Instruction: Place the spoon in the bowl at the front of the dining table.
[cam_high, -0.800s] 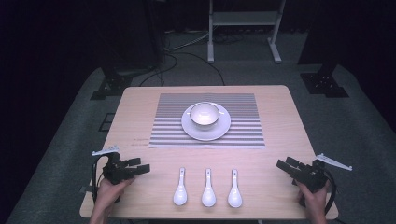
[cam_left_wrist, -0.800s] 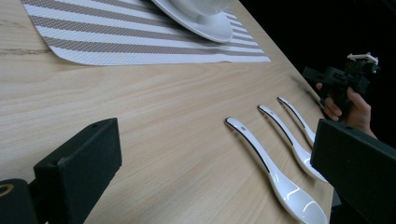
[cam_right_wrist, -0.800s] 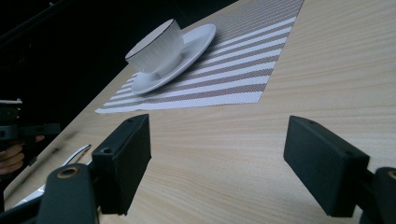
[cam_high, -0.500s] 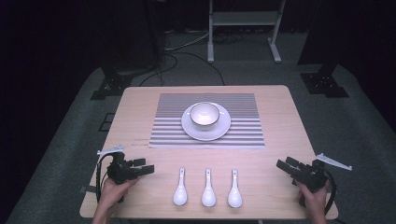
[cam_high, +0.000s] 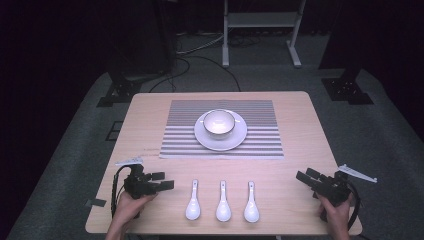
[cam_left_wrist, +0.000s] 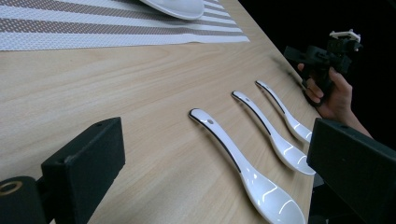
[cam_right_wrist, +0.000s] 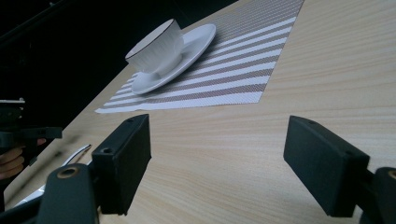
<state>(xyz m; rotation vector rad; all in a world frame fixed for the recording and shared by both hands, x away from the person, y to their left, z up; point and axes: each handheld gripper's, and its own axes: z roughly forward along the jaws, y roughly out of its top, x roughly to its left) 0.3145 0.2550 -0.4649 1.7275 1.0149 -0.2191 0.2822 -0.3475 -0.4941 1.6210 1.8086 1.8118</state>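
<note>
Both grippers (cam_high: 162, 181) (cam_high: 306, 177) rest on a pale wooden table (cam_high: 300, 145), dark, perhaps carpeted floor (cam_high: 75, 165) around.

Both grippers are matte black. Left gripper (cam_high: 164, 180): two blocky rectangular jaws, a brass-coloured ring at one jaw's base, black cable (cam_high: 116, 190) looping behind, grey three-cornered plate (cam_high: 129, 161) on top. Right gripper (cam_high: 305, 177): same build, same plate (cam_high: 357, 173). Bare forearms, no sleeves visible.

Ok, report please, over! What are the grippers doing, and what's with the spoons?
Left gripper open, empty, beside the spoons. Right gripper open, empty, near table corner. Three spoons untouched in a row. Bowl on saucer, nothing in the way.
</note>
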